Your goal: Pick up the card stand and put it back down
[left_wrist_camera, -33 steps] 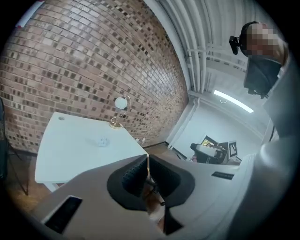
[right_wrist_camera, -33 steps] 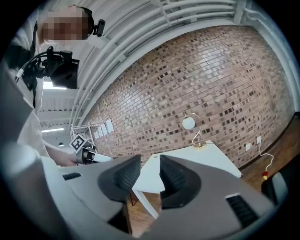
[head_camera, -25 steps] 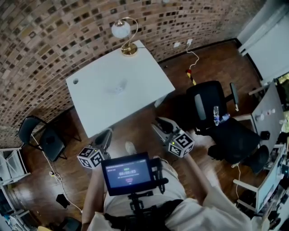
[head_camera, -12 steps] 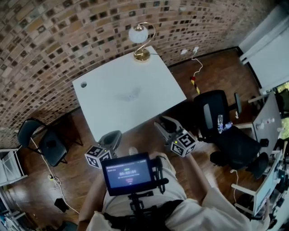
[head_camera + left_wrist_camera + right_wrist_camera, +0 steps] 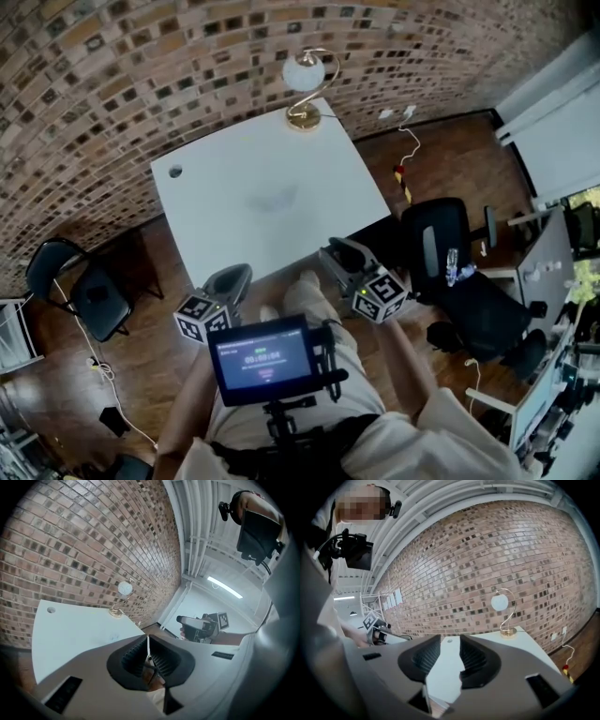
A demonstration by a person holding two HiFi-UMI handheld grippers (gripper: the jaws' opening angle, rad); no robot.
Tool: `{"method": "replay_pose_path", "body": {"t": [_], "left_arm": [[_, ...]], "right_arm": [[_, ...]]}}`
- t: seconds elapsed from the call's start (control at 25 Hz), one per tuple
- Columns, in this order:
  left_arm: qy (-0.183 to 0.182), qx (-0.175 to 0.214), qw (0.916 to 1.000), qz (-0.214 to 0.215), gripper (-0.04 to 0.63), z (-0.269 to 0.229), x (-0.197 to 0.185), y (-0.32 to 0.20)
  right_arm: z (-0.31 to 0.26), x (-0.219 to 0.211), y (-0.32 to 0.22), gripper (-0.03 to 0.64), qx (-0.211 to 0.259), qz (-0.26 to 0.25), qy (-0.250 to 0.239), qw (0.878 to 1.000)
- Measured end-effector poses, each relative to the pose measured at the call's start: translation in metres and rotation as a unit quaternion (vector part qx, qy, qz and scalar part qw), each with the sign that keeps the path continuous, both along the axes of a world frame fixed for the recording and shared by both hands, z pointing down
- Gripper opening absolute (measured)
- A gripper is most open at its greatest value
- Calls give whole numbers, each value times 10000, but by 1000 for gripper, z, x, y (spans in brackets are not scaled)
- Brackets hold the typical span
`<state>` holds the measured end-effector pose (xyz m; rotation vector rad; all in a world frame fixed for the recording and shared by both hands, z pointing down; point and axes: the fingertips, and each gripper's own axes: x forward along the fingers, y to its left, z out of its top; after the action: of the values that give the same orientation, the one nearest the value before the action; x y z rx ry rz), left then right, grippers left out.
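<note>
A small clear card stand [image 5: 272,199] shows only as a faint blur near the middle of the white table [image 5: 216,234]; in the left gripper view the card stand [image 5: 114,637] is a pale mark. My left gripper [image 5: 228,281] hovers at the table's near edge, its jaws together with nothing between them [image 5: 148,642]. To the right, my right gripper [image 5: 339,258] also hangs at the near edge. Its jaws stand apart around empty air [image 5: 450,644], aimed across the tabletop. Both are well short of the stand.
A brass lamp with a white globe [image 5: 305,80] stands at the table's far corner by the brick wall. A black office chair [image 5: 450,244] sits right of the table and a black folding chair [image 5: 80,291] to its left. A cable hole [image 5: 175,172] marks the far left corner.
The person has stepped toward the table, so it sits closer and both grippers now reach its near edge. Neither gripper's jaws have changed.
</note>
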<state>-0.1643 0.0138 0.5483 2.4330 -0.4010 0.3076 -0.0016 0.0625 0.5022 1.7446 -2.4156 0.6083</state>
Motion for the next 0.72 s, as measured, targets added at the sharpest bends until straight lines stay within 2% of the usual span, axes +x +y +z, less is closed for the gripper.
{"method": "replay_pose_path", "body": {"t": [0.28,0.44,0.72], "left_arm": [[-137,-72,9995,-257,11,6,1,-20],[-180,-149,9984,-507,11,10,8,-38],[-281,-370,9949,-897,11,-5,48,-62]], "right_arm": [[12,8,-31,135,-162,-300,-26,9994],[21,21,-59,135,-263,-580,182,9978],[36,56,-100,135,-396,-1050,289,9933]]}}
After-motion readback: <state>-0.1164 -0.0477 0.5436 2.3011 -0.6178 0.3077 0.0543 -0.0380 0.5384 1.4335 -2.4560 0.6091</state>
